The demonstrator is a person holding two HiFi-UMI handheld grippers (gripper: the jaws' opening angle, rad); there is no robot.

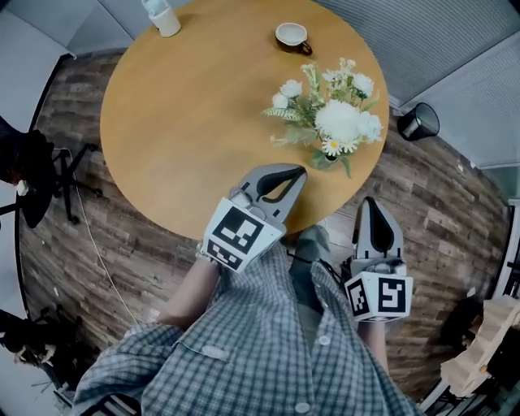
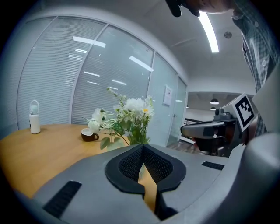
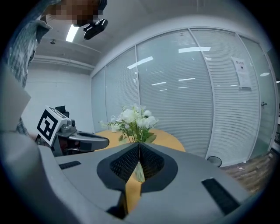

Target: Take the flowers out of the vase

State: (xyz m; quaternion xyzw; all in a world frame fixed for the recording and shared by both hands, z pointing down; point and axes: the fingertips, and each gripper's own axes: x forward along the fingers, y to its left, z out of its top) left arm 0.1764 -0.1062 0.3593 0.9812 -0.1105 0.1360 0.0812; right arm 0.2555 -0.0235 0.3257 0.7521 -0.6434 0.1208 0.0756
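Since both pairs of fingers are pressed together on nothing, the left gripper and right gripper would each need to open before closing in. The flowers stand in their vase, which is mostly hidden under the blooms, near the table edge closest to the person. The left tips sit just short of it over the wood; the right hangs off the edge, apart from it.

To do this well, I would pinch the stems low, just above the rim, steady the vase with the other gripper, and lift straight up so it doesn't tip.

Count: two grippers, one bunch of flowers, one vase, one cup, one white bottle, one table.
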